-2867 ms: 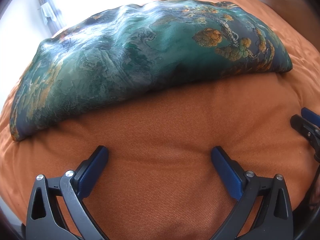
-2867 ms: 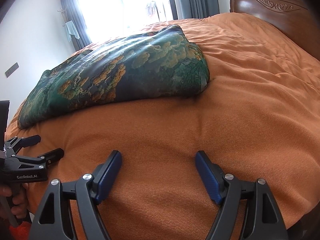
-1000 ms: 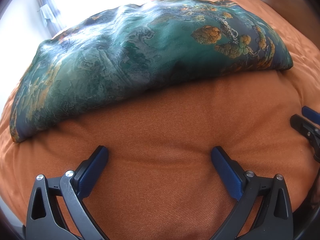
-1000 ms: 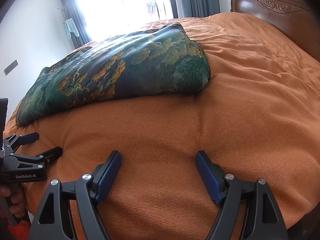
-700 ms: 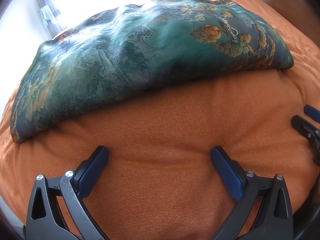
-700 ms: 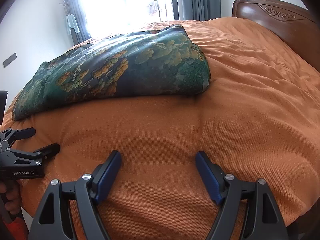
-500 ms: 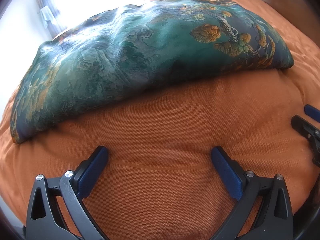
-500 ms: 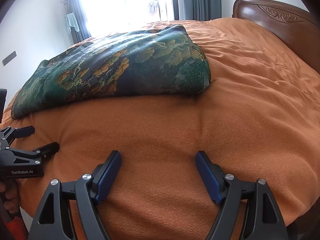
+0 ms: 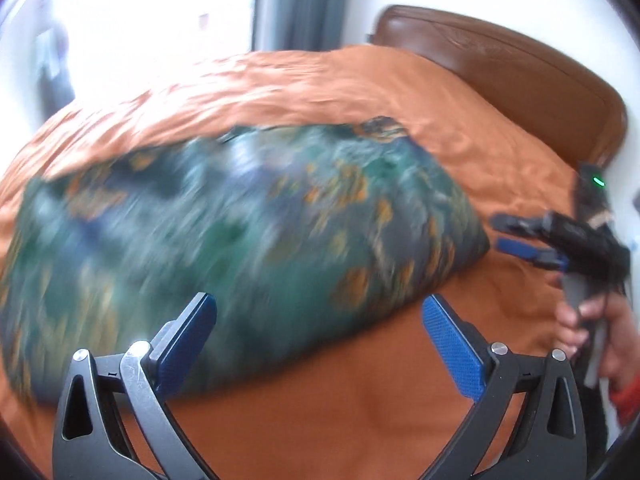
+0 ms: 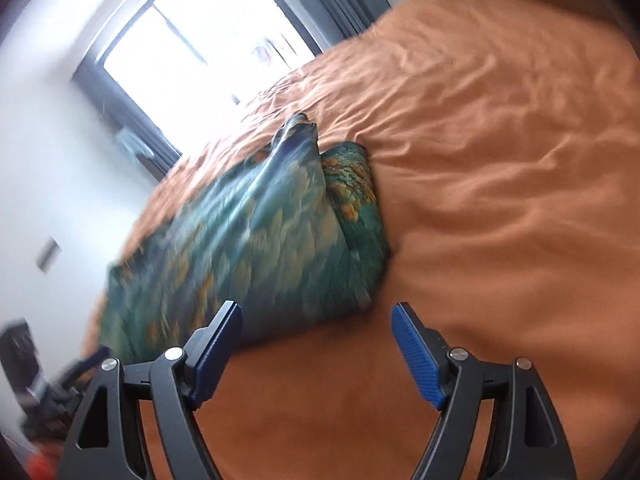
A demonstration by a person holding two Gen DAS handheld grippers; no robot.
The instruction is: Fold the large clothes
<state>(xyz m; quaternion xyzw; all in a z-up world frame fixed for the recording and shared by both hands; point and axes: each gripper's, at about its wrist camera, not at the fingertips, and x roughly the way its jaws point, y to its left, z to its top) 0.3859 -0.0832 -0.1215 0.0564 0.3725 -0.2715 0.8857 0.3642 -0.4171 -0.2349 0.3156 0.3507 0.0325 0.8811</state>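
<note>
A folded green-blue garment with an orange pattern (image 9: 240, 232) lies on the orange bed cover (image 9: 360, 420); it also shows in the right wrist view (image 10: 260, 248). My left gripper (image 9: 316, 340) is open and empty, its left finger over the garment's near edge. My right gripper (image 10: 316, 344) is open and empty, just in front of the garment's near right corner. The right gripper also shows at the right of the left wrist view (image 9: 520, 236), open, beside the garment's right end. The left gripper shows blurred at the lower left of the right wrist view (image 10: 80, 364). Both views are motion-blurred.
A brown wooden headboard (image 9: 500, 72) stands at the right end of the bed. A bright window with grey curtains (image 10: 208, 36) is behind the bed. The orange cover (image 10: 500, 160) stretches wide to the right of the garment.
Both grippers have moved forward and up toward the garment, and both views have tilted and swung. The garment now lies right at the fingertips. Both grippers stay open.
</note>
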